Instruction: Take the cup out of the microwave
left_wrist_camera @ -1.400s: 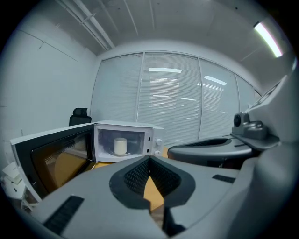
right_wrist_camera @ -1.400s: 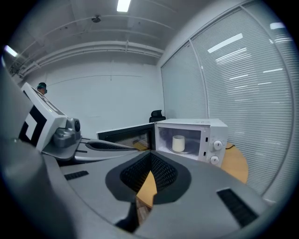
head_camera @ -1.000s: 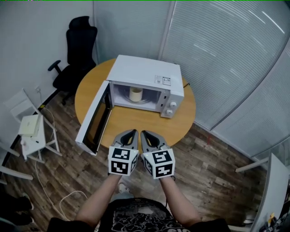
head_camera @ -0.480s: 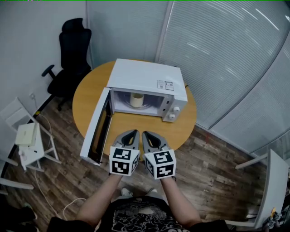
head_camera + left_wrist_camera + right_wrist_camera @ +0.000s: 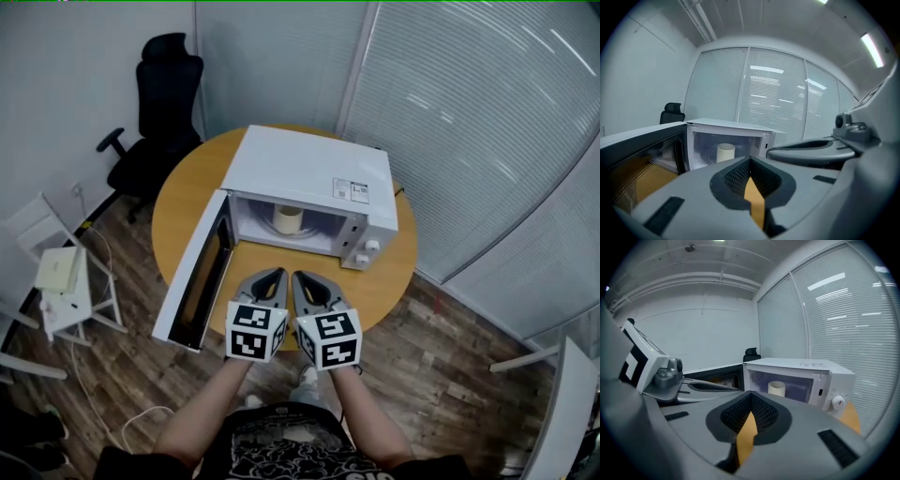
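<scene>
Microwave (image 5: 309, 173) on round table (image 5: 178, 202), door (image 5: 195, 272) swung wide to the head view's left. Cavity (image 5: 328, 221) faces the person.

Cup (image 5: 288, 218) stands inside on the cavity floor, left of the middle and back from the opening. Cup upright: long axis vertical, mouth up, base down. No handle made out in any view.

Left gripper (image 5: 273, 275) and right gripper (image 5: 300, 277) side by side, close together, over the table's near part. Both point toward the open cavity, tilted slightly down.

Left jaws together, nothing between them. Right jaws together too, empty.

Both grippers well short of the cup, touching neither microwave nor door.

Black chair (image 5: 155, 112) beyond the table, at the far left
</scene>
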Demonstrator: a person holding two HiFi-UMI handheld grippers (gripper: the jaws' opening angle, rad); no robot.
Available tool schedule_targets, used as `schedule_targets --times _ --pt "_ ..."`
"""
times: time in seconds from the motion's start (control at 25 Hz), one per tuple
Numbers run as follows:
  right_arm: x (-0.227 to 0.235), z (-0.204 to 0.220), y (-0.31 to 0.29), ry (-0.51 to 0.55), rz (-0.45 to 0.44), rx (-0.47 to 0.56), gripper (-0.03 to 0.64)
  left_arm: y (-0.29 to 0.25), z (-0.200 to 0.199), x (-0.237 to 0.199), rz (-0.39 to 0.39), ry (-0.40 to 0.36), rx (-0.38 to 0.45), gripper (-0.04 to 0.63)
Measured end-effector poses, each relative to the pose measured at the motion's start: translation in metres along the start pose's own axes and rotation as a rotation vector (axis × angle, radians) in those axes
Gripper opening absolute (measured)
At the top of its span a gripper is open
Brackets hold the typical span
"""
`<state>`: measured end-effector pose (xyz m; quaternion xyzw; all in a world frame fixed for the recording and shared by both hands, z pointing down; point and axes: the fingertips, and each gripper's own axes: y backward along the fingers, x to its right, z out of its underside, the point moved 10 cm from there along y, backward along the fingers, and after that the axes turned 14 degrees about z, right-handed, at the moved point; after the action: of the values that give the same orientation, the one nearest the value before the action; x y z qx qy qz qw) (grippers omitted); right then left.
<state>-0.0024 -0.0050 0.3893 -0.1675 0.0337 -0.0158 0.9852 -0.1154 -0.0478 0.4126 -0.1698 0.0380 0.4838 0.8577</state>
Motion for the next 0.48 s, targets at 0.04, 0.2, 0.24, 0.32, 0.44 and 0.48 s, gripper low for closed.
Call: schedule_targets --times 0.04,0.2,0.24,0.32,0.44,0.48 --pt "0.006 -0.002 -0.006 0.003 -0.009 -0.002 0.015 -0.007 -0.002 -0.001 -0.007 0.002 0.002 0.009" --pt "0.028 -0.009 -0.028 0.016 -0.048 -0.002 0.015 -0.034 -0.01 -0.006 -0.02 0.022 0.026 0.009" --pt "0.034 -0.01 -0.033 0.019 -0.059 -0.002 0.015 -0.041 -0.011 -0.007 -0.025 0.026 0.028 0.009" --pt "0.044 -0.009 -0.043 0.022 -0.083 -0.007 0.015 -0.053 -0.012 -0.008 -0.047 0.025 0.028 0.009" --pt "0.058 -0.008 -0.057 0.021 -0.121 -0.012 0.015 -0.068 -0.011 -0.01 -0.089 0.024 0.026 0.011" --pt "0.062 -0.008 -0.061 0.022 -0.134 -0.012 0.015 -0.072 -0.011 -0.011 -0.103 0.025 0.023 0.009"
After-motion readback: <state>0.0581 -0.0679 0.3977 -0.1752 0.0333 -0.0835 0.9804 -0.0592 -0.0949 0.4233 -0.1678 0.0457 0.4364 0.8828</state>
